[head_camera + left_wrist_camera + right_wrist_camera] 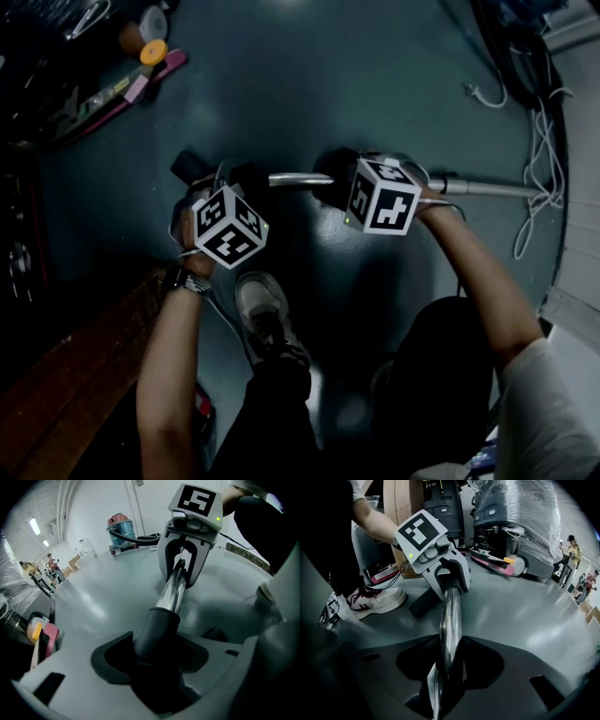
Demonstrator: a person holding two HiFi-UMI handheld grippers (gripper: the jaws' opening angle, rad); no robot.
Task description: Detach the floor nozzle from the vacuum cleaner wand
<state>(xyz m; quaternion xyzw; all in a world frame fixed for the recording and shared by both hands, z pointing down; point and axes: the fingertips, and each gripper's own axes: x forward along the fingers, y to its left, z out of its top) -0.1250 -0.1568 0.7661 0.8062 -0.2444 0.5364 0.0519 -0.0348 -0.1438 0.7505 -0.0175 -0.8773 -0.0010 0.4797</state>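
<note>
The left tongs are partly closed and pinch the nozzle neck, a black sleeve sitting squarely between the two jaws. The shiny wand runs out of the top of that sleeve, so the two parts are still joined. The right tongs grip further along the same tube, with the jaws pressed on the bare metal from both sides and only a narrow gap left around it. Both tongs point steeply down and face each other along the wand, which lies nearly level just above the green floor. The floor nozzle is a dark block resting on the floor beneath the left tongs, near the person's white shoe.
</note>
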